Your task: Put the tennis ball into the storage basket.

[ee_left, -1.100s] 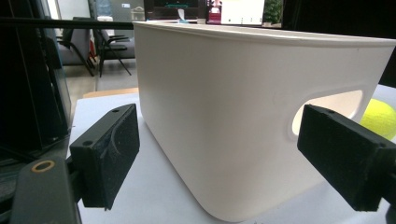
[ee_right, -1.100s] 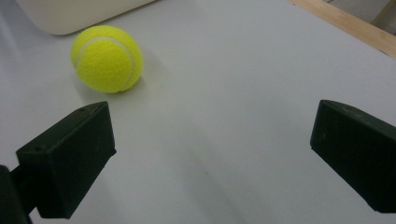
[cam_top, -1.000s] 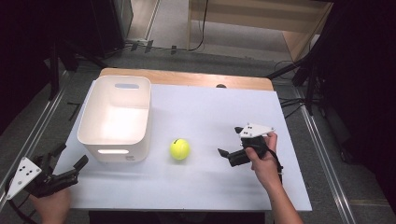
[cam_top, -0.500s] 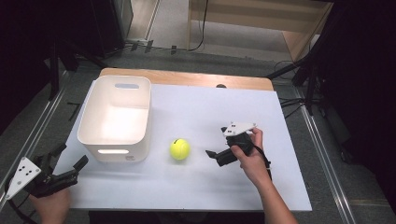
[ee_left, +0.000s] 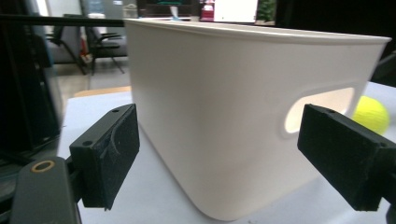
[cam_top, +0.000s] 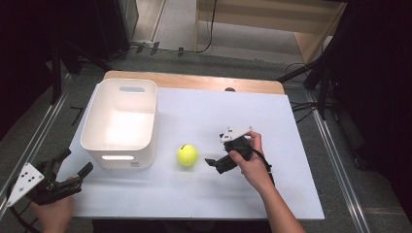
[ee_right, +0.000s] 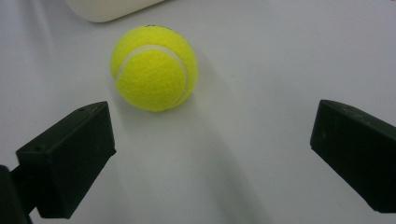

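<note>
Facing tennis ball [ee_right: 154,67] | right gripper [ee_right: 212,154] fingers spread, ball ahead

Between your right gripper [cam_top: 212,162] and the yellow felt tennis ball [cam_top: 187,155], bare white desk [cam_top: 272,116] lies open; the white plastic bin [cam_top: 121,121] walls the ball's far side.

Two black fingers [ee_left: 112,154] spread wide apart at the lower corners, nothing between the pads. Directly ahead, a white bin [ee_left: 243,116] standing on the white bench [ee_left: 168,200], rounded corner nearest, with an oval handle slot in the right wall. Yellow tennis ball [ee_left: 372,113] partly visible beyond the right finger.
</note>
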Motion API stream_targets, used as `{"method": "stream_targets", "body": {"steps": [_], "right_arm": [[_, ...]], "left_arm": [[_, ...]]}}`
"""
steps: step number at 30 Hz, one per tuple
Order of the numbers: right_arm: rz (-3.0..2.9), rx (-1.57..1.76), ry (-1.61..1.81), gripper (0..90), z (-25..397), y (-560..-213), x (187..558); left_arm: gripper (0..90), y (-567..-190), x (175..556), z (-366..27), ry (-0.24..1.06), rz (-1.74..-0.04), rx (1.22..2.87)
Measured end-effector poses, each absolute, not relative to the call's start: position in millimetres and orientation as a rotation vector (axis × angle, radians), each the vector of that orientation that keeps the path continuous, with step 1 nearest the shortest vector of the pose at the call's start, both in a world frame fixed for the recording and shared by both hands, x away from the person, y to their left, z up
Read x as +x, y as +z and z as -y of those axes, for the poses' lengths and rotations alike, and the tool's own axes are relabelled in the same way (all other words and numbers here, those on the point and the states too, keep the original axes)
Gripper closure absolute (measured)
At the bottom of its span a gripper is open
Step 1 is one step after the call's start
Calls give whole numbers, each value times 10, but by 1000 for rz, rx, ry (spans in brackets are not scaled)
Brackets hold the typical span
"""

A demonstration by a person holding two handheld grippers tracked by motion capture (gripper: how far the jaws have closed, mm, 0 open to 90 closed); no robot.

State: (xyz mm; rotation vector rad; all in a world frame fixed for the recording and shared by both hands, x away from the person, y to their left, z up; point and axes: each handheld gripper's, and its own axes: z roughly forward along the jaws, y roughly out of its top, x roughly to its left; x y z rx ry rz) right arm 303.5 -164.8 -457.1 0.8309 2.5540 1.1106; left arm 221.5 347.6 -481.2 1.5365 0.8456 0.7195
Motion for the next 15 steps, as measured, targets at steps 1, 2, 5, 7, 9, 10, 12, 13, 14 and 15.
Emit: {"method": "stream_targets", "body": {"steps": [1,2,5,7,9,10,12,13,14,15], "right_arm": [[-2558,831,1112,0,1632,-4573,3037],[-2560,827,1114,0,1619,-4576,3043],[-2574,818,1107,0,1582,-4587,3057],[-2582,810,1105,0,1556,-4595,3069],[-2590,800,1103,0,1530,-4598,3080],[-2590,812,1101,0,1514,-4595,3078],[-2601,802,1100,0,1486,-4592,3086],[-2603,793,1100,0,1476,-4593,3094],[-2610,783,1098,0,1457,-4591,3102],[-2614,790,1093,0,1442,-4586,3104]], "left_arm": [[126,-4812,2215,-3476,720,-846,1537],[126,-4812,2230,-3468,706,-848,1551],[125,-4812,2237,-3459,712,-849,1560],[126,-4813,2239,-3451,719,-855,1561],[126,-4811,2245,-3453,723,-869,1564],[126,-4810,2246,-3453,721,-871,1560],[125,-4812,2247,-3467,715,-862,1548],[96,-4812,2245,-3466,718,-869,1543],[26,-4810,2245,-3463,725,-883,1546],[0,-4809,2245,-3465,723,-883,1544]]}}
